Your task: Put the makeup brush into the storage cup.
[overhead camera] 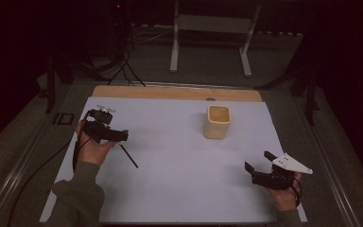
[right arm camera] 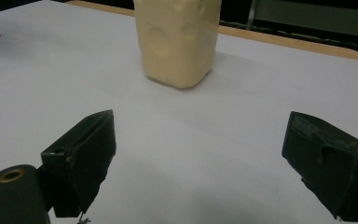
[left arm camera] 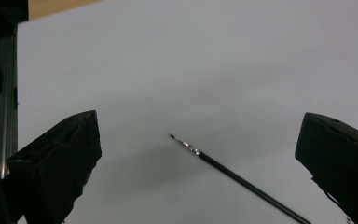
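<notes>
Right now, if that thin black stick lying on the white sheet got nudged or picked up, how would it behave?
The thin black stick looks straight and round, so a sideways nudge would probably roll it across the smooth white sheet. It seems stiff and very light. Lying flat, it may be awkward for the left hand-held gripper, whose jaws stand wide open over it.

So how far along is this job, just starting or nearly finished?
It looks barely begun. Nothing seems done: the thin black stick lies on the white sheet, and the cream cup stands apart. The left gripper hangs open over the stick; the right gripper is open too. Grasping is left.
</notes>
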Motion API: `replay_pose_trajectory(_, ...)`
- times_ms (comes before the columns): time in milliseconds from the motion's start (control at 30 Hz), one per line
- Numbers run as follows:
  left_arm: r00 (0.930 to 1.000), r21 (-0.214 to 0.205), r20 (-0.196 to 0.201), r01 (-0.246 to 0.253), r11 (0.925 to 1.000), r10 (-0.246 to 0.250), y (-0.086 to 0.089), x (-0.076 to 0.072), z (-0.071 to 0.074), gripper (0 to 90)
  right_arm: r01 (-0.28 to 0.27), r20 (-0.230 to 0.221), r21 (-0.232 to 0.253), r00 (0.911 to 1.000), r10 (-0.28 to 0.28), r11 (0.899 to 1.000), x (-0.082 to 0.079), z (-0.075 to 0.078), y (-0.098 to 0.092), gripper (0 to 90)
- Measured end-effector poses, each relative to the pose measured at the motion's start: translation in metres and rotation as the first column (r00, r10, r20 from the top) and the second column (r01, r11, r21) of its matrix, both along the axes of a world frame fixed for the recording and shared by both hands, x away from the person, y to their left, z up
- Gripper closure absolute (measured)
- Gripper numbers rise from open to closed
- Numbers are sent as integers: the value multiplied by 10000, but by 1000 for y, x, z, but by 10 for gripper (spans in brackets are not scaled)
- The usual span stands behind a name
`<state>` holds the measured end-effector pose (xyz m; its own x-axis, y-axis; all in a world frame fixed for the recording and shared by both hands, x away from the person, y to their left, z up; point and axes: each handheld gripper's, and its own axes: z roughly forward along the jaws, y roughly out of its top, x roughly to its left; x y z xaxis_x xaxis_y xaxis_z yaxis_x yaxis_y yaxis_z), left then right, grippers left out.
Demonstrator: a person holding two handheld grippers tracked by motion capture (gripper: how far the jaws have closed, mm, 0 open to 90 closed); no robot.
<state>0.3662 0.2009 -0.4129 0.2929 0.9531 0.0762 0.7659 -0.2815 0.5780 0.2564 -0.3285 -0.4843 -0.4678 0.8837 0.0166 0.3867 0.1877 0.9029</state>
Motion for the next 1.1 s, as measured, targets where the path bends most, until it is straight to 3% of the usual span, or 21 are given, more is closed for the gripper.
replay_pose_trajectory(333,9945,492,-1050,92,9987,-39,-4,7,-5,12,-3,-22,11,10000,3,10000,0,0,0,97)
replay_pose_trajectory(533,9891,549,-1468,175,9983,-93,-6,10,-9,12,-14,-18,4,10000,14,10000,0,0,0,97)
replay_pose_trajectory(1100,9848,655,-1733,230,9976,-113,-12,12,-17,11,-29,-29,12,10000,29,10000,0,0,0,97)
